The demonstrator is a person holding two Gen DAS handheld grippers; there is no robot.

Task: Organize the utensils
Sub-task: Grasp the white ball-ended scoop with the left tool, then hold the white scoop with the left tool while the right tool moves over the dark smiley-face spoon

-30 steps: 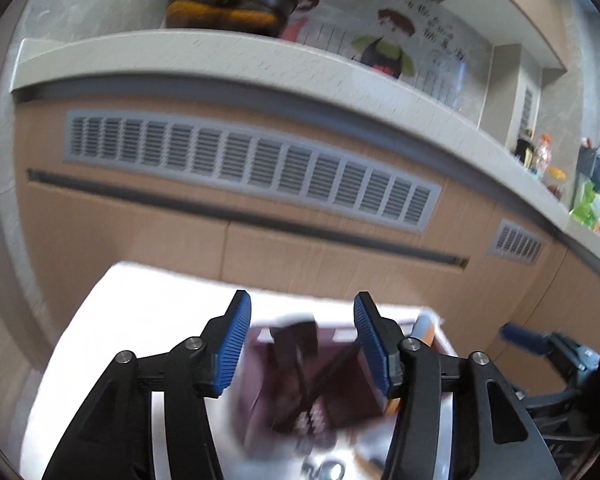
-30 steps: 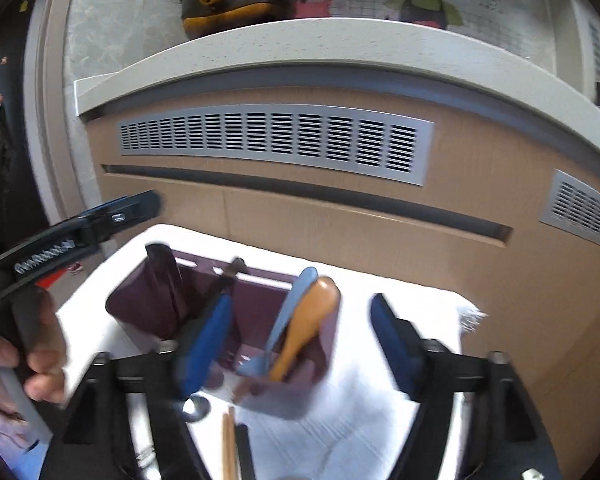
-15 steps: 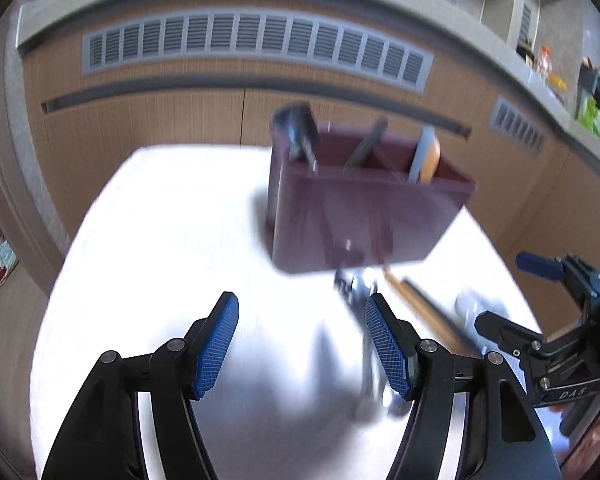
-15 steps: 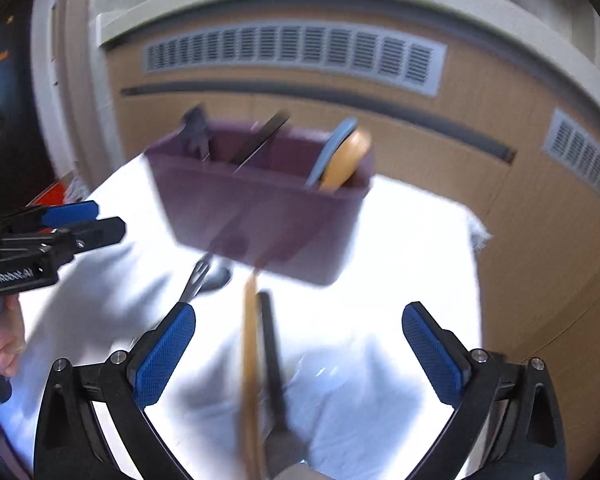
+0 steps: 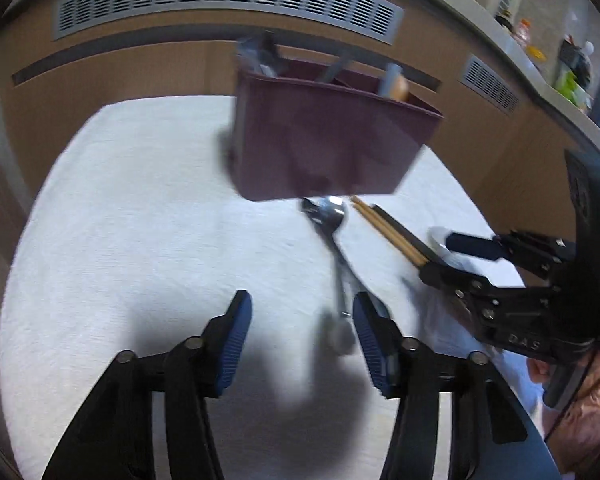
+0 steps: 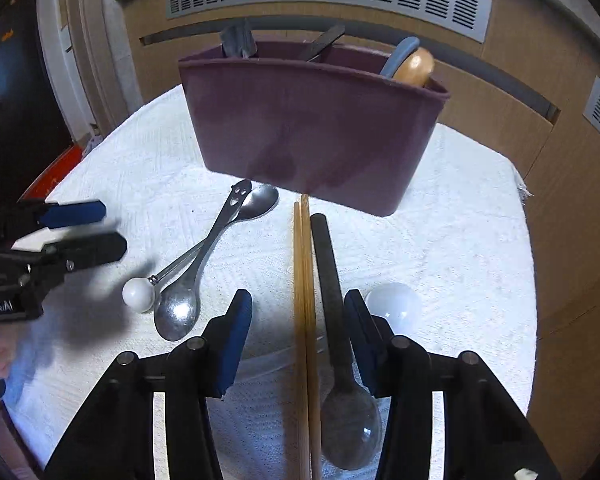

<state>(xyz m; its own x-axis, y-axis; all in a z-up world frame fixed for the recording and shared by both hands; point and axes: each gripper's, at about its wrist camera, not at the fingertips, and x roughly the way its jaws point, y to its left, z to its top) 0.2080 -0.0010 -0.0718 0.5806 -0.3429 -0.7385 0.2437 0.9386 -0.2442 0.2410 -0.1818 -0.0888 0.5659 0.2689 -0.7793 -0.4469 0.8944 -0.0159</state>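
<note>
Both grippers have dropped down toward the cloth since a second ago, when they were looking at the cabinet front; now the utensils fill the lower half of each view.

Right wrist view: the wooden chopsticks (image 6: 305, 320) and the dark long-handled spoon (image 6: 336, 344) lie side by side, running from 12 to 6 o'clock, right between the jaws of the right gripper (image 6: 298, 322). Those jaws are closing, but the blue pads (image 6: 236, 328) don't look like they're pressing on anything yet, so nothing's grabbed. A white bulb-shaped thing (image 6: 394, 304) sits just outside the right pad at about 3 o'clock.

Over at 9 o'clock from the chopsticks, two metal spoons (image 6: 204, 264) lie crossed, one with a smiley cutout handle, one with a white ball end (image 6: 139, 294).

The left gripper (image 5: 302, 334) hangs above the cloth with a blurry spoon handle (image 5: 342, 280) just inside its right pad. Jaws closing too, nothing clamped that I can see.

The maroon utensil caddy (image 6: 312, 128) stands at 12 o'clock, already holding a blue and a wooden spoon (image 6: 414, 64) in its right compartment. Everything sits on a white cloth (image 6: 440, 240), wood cabinets (image 6: 500, 92) behind.
</note>
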